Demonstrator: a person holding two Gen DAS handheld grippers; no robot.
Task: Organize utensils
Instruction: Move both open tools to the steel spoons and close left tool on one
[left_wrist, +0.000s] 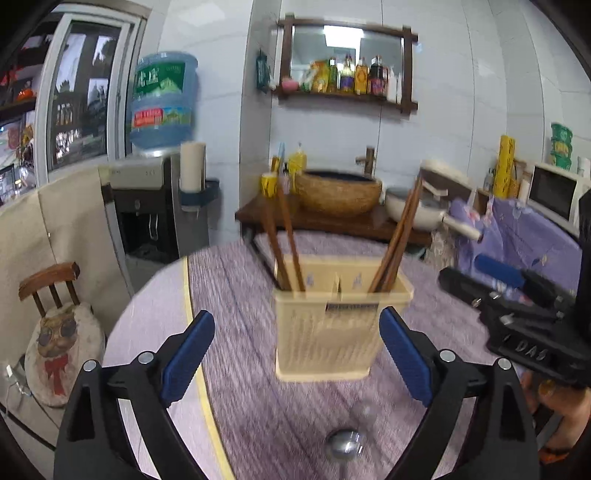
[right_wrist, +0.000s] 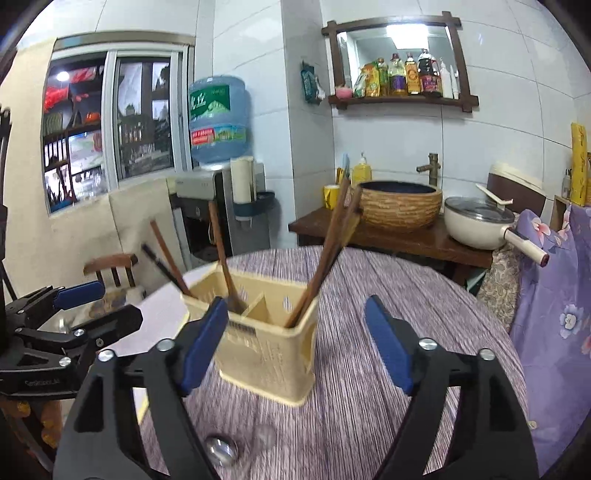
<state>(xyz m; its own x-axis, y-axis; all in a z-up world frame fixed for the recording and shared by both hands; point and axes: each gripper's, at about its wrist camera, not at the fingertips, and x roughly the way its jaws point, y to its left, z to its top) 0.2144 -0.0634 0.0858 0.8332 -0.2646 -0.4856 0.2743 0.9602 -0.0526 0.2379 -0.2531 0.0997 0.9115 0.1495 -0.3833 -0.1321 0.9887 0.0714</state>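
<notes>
A beige plastic utensil holder (left_wrist: 338, 325) (right_wrist: 266, 354) with two compartments stands on the round table. Brown chopsticks (left_wrist: 286, 236) lean in its left compartment and another pair (left_wrist: 400, 240) in its right one; both sets also show in the right wrist view (right_wrist: 221, 251) (right_wrist: 328, 251). A metal spoon (left_wrist: 343, 445) (right_wrist: 221, 450) lies on the cloth in front of the holder, close under both grippers. My left gripper (left_wrist: 297, 354) is open and empty, just short of the holder. My right gripper (right_wrist: 295, 339) is open and empty, its left pad near the holder's left corner.
The table wears a purple striped cloth (left_wrist: 251, 325) (right_wrist: 388, 332). The other gripper shows at the right edge of the left view (left_wrist: 517, 314) and the left edge of the right view (right_wrist: 66, 321). Behind stand a wooden chair (left_wrist: 51, 284), water dispenser (left_wrist: 159, 206), sink stand with basket bowl (right_wrist: 400, 206) and white pot (right_wrist: 476, 225).
</notes>
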